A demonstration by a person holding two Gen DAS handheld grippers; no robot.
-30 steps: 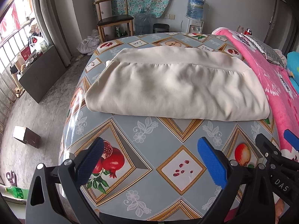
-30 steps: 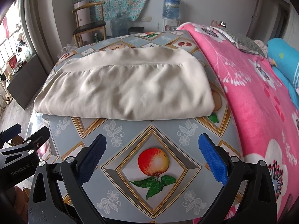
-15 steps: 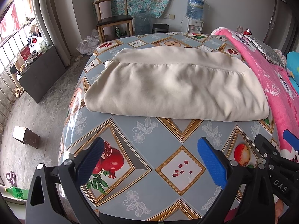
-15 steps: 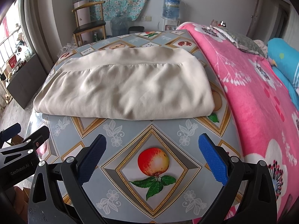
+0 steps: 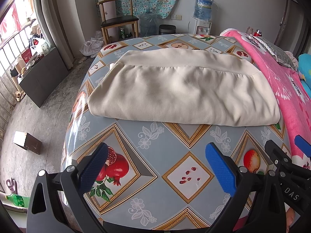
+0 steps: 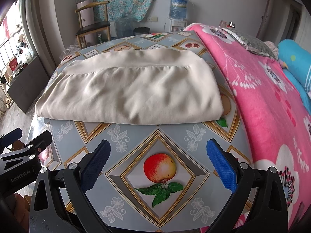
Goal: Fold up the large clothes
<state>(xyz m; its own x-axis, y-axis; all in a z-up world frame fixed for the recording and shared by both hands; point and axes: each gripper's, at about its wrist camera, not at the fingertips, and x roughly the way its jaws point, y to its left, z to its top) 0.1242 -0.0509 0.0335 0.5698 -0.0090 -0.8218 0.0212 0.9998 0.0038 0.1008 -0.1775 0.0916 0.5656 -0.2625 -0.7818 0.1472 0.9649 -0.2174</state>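
Table: the fruit-patterned tablecloth (image 5: 155,147) spreads under and ahead of both my claws.
Blanket: a pink blanket (image 6: 268,104) lies to my right.
Garment: the cream garment (image 5: 180,89) lies folded flat, ahead of both claws and clear of them.
Left claw (image 5: 155,167): spread wide, holding nothing.
Right claw (image 6: 158,165): spread wide, holding nothing, over the printed apple (image 6: 159,168).

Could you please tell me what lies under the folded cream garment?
The cream garment rests on the fruit-patterned tablecloth, which shows all around it. Whatever is directly beneath is covered.
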